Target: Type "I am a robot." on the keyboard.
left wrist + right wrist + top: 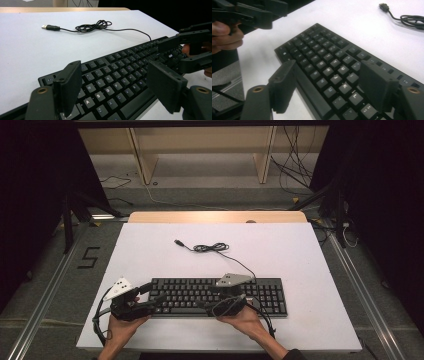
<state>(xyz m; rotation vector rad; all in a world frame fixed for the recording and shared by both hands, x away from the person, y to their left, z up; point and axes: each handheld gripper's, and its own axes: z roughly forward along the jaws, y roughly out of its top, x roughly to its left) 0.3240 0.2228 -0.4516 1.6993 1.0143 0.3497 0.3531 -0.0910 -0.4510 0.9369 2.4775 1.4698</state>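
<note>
I have the black keyboard (pixel 220 296) lying flat at lower centre of the white table (pixel 300 255). Left claw (pixel 113 86) and right claw (pixel 329 85) both hover released over its keys, grasping nothing. Risk: closing now could snag keycaps, and any lift may drag the coiled USB cable (pixel 210 248).
</note>
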